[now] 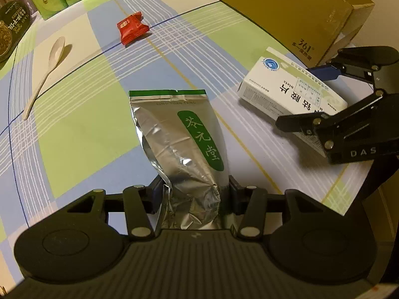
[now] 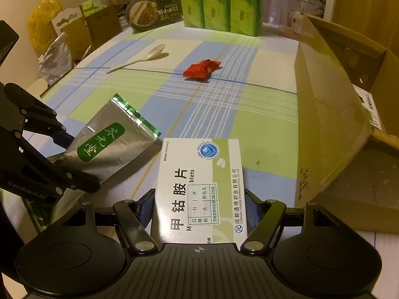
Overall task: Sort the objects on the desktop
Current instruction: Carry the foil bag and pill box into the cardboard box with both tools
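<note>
My left gripper is shut on a silver foil pouch with a green label, held by its bottom end just above the checked tablecloth; the pouch also shows in the right wrist view. My right gripper is shut on a white and green medicine box, which also shows in the left wrist view. A red snack packet and a white plastic spoon lie further out on the cloth; both also show in the right wrist view, the packet and the spoon.
An open cardboard box stands at the right, with a flap sloping toward the table. Green tissue packs and a dark oval food tray stand at the back. Bags and small boxes crowd the left edge.
</note>
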A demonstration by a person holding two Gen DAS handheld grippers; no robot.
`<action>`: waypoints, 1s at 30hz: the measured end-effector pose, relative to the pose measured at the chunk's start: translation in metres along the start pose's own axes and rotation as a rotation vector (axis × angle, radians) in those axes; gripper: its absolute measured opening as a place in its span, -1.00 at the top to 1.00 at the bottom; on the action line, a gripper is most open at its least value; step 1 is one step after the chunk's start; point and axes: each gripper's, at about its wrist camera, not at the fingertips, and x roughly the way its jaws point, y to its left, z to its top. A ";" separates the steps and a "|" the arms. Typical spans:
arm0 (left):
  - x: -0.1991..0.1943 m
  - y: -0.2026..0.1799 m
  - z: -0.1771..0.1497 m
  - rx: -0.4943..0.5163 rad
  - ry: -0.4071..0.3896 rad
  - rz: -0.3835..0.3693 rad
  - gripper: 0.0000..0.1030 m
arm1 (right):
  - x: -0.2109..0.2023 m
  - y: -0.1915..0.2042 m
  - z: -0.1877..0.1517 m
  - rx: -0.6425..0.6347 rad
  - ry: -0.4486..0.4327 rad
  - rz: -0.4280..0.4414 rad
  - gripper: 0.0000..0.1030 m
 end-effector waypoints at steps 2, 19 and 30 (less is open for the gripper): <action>-0.002 0.000 -0.001 0.001 -0.002 0.003 0.12 | -0.002 0.000 -0.002 0.004 0.000 -0.001 -0.32; -0.007 -0.007 -0.012 -0.005 -0.006 0.003 0.12 | -0.018 -0.002 -0.006 0.023 -0.016 -0.010 -0.32; -0.018 -0.004 -0.009 -0.050 -0.036 -0.022 0.12 | -0.038 0.000 0.012 0.011 -0.091 -0.006 -0.32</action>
